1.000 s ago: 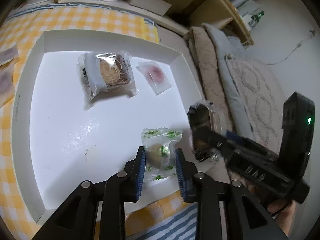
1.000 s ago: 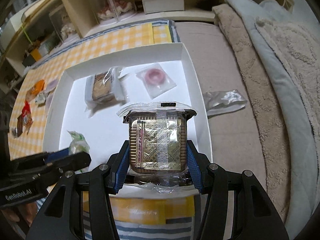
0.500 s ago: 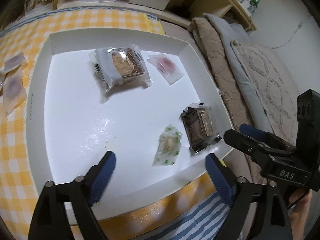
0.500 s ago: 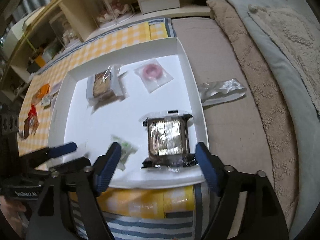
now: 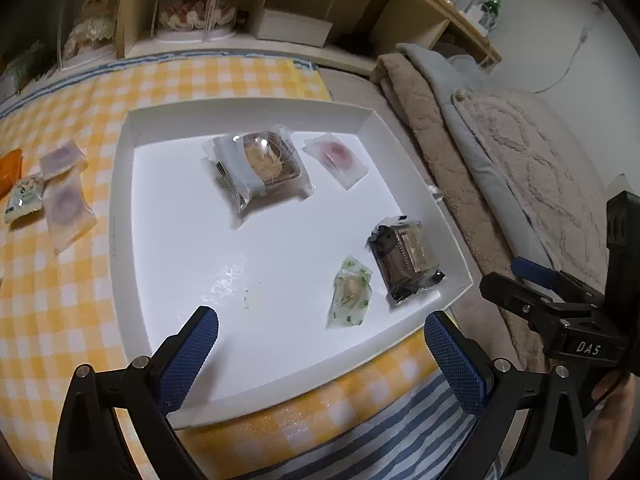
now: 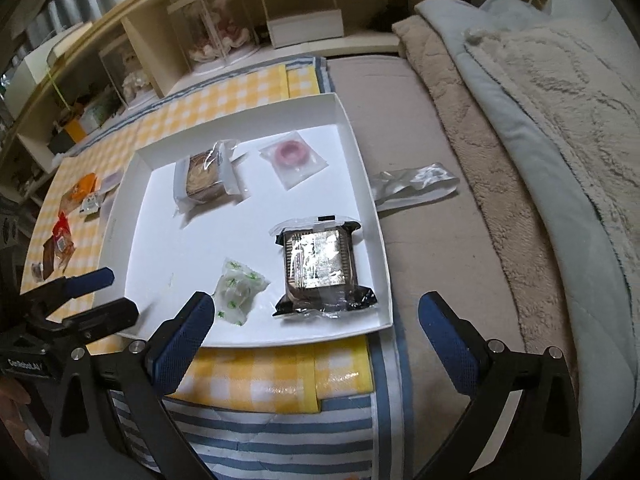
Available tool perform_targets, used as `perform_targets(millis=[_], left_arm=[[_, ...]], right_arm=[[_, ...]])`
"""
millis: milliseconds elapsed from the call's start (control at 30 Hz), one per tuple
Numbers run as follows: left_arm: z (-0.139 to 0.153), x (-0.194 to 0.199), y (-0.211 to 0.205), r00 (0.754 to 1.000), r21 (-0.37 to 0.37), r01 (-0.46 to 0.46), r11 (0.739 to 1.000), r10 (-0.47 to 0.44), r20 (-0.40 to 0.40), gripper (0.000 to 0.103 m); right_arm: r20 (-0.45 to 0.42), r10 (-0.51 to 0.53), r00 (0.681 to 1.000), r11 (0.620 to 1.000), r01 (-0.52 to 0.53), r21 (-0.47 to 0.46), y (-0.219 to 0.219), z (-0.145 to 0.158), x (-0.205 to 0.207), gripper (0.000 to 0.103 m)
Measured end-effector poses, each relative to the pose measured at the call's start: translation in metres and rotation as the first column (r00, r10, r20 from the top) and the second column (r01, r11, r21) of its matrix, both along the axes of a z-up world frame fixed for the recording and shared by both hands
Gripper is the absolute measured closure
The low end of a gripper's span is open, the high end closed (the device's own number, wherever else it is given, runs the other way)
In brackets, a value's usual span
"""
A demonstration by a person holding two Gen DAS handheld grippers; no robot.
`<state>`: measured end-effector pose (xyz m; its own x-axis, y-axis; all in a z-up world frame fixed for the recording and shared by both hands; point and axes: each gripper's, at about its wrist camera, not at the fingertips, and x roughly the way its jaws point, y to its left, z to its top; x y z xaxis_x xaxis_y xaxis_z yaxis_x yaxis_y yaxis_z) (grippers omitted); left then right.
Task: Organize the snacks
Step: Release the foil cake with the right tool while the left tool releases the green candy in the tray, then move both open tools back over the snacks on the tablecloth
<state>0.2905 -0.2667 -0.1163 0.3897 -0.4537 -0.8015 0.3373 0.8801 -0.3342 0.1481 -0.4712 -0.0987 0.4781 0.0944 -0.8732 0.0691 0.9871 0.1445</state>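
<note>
A white tray (image 5: 124, 216) (image 6: 370, 184) lies on a yellow checked cloth. In it lie a dark square cake pack (image 5: 406, 256) (image 6: 320, 270), a small green-print candy (image 5: 350, 294) (image 6: 238, 292), a pale wrapped cake (image 5: 260, 164) (image 6: 206, 176) and a pink ring sweet (image 5: 336, 156) (image 6: 294, 156). My left gripper (image 5: 320, 354) is open and empty above the tray's near edge. My right gripper (image 6: 316, 340) is open and empty, near the tray's front right corner; it also shows in the left wrist view (image 5: 532, 284).
Several loose snacks lie on the cloth left of the tray (image 5: 60, 200) (image 6: 60, 236). An empty clear wrapper (image 6: 416, 184) lies right of the tray. Folded blankets (image 6: 540, 120) rise on the right. Shelves with jars (image 5: 192, 12) stand behind.
Both grippers let go of their snacks, opened wide and pulled back. The candy and the dark cake pack now lie in the tray's near right part.
</note>
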Motion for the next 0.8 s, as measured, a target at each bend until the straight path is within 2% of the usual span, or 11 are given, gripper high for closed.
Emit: perform_targets(millis=[367, 800], left_arm=[[0.028, -0.020, 0.014, 0.999, 0.008, 0.000, 1.000, 0.000, 0.038, 0.000], [0.092, -0.045, 0.058, 0.992, 0.000, -0.008, 1.000, 0.008, 0.128, 0.000]], right_arm=[[0.029, -0.006, 1.000, 1.000, 0.006, -0.022, 0.008, 0.021, -0.017, 0.000], [0.102, -0.012, 0.995, 0.999, 0.016, -0.045, 0.026, 0.075, -0.034, 0.000]])
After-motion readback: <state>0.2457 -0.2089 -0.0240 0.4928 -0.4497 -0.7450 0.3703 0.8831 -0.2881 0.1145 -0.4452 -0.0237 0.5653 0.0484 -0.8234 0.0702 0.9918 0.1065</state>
